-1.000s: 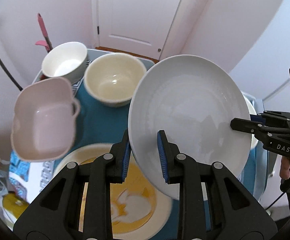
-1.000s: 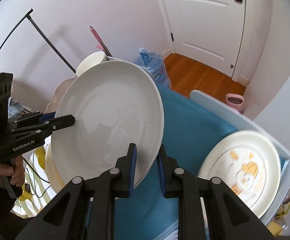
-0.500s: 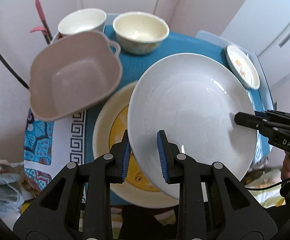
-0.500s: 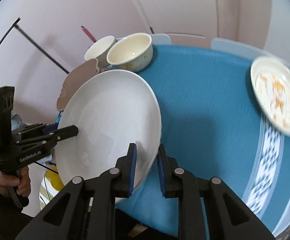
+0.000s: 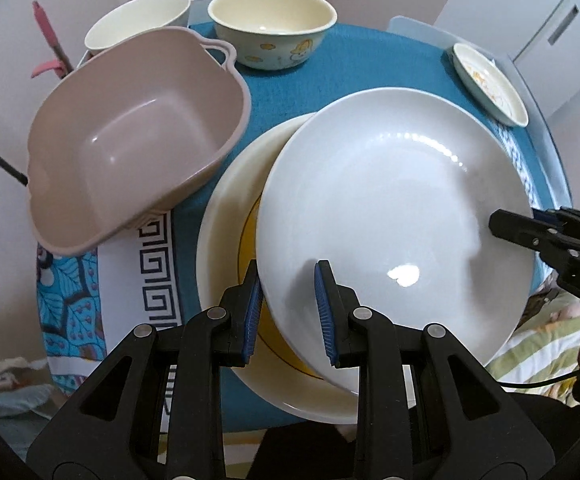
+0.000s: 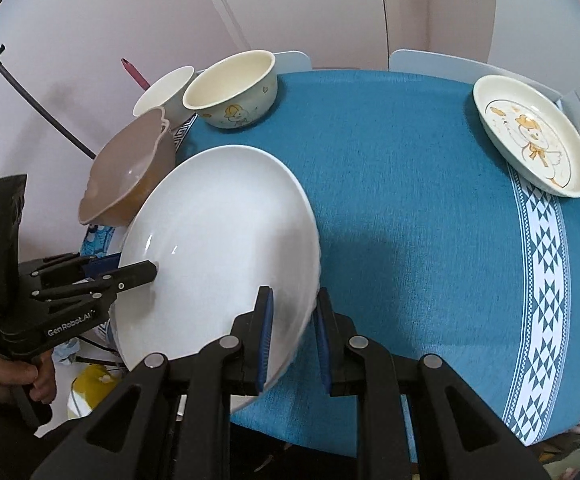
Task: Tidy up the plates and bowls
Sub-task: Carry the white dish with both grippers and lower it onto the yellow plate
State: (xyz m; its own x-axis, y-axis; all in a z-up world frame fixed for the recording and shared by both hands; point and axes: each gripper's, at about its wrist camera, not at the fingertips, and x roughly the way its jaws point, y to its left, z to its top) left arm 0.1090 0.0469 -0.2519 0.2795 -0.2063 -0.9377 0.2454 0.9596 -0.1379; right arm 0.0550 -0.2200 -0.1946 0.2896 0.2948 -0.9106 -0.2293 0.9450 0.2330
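Note:
Both grippers hold one large white plate (image 5: 390, 208), which also shows in the right wrist view (image 6: 217, 240). My left gripper (image 5: 287, 308) is shut on its near rim. My right gripper (image 6: 290, 332) is shut on the opposite rim. The plate hangs tilted just above a larger cream plate with a yellow centre (image 5: 225, 248) on the table. A pink square bowl (image 5: 129, 132) sits left of it. A cream cartoon bowl (image 5: 271, 28) and a white bowl (image 5: 137, 20) stand at the back. A small duck plate (image 6: 530, 136) lies at the far right.
The table has a blue cloth (image 6: 410, 200) with a patterned white border (image 6: 546, 280). Pale blue chair backs (image 6: 442, 60) stand behind the table. A pink-handled tool (image 5: 49, 44) leans by the wall at left.
Both grippers have lowered the white plate toward the cream plate and levelled it somewhat. The views now look down on the table rather than at the door.

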